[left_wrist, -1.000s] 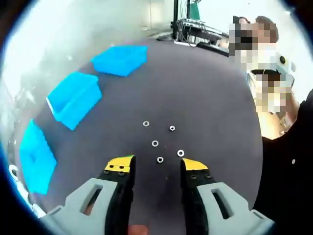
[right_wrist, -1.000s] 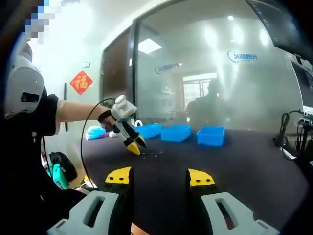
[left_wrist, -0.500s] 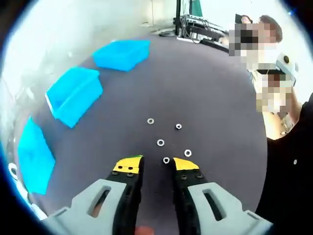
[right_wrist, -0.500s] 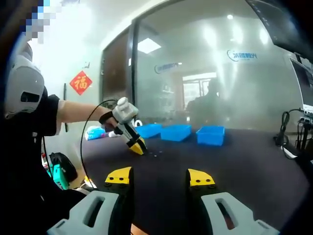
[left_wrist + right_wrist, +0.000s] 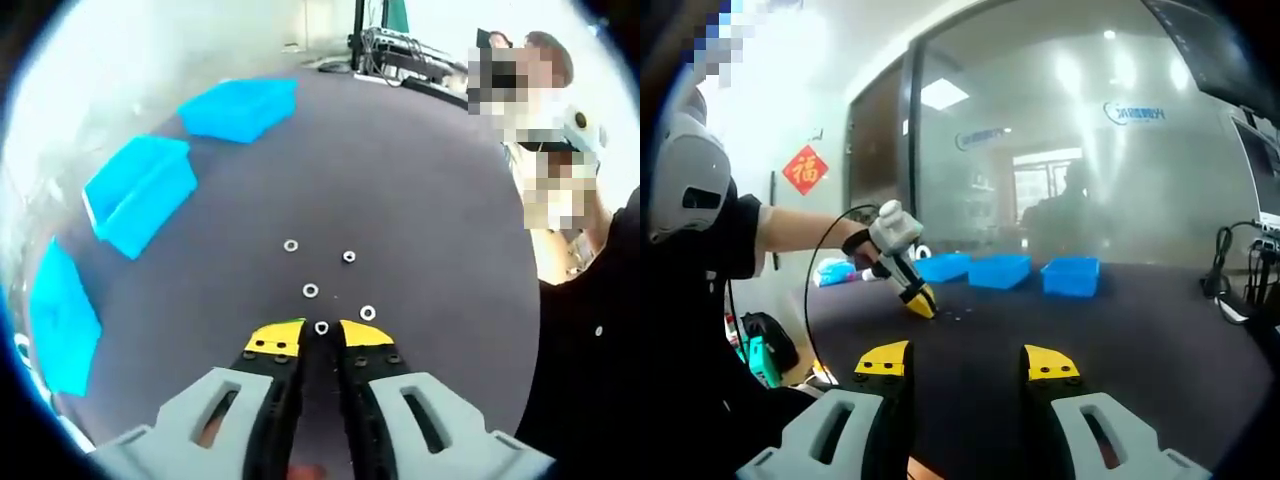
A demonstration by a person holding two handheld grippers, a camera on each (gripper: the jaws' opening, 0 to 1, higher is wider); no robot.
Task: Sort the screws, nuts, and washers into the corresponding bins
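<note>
Several small metal washers lie on the dark table point(image 5: 430, 180): one point(image 5: 290, 245), another point(image 5: 348, 257), a third point(image 5: 310, 291) and one more point(image 5: 367, 313). My left gripper point(image 5: 321, 333) has its yellow-tipped jaws drawn close around the nearest washer point(image 5: 321, 327), down at the tabletop. Three blue bins stand in a row on the left: far point(image 5: 237, 108), middle point(image 5: 140, 190), near point(image 5: 60, 320). In the right gripper view the left gripper point(image 5: 920, 305) touches the table in front of the bins point(image 5: 1001, 270). My right gripper point(image 5: 968, 360) is open, with nothing between its jaws.
Cables and black equipment point(image 5: 400, 55) sit at the table's far edge. A person point(image 5: 590, 300) stands close on the right. Behind the bins runs a frosted glass wall point(image 5: 1070, 150). More cables point(image 5: 1240, 270) lie at the table's right end.
My left gripper's jaws have closed from wide apart to nearly together around the nearest washer, and it has dropped to the table. My right gripper has stayed still and open.
</note>
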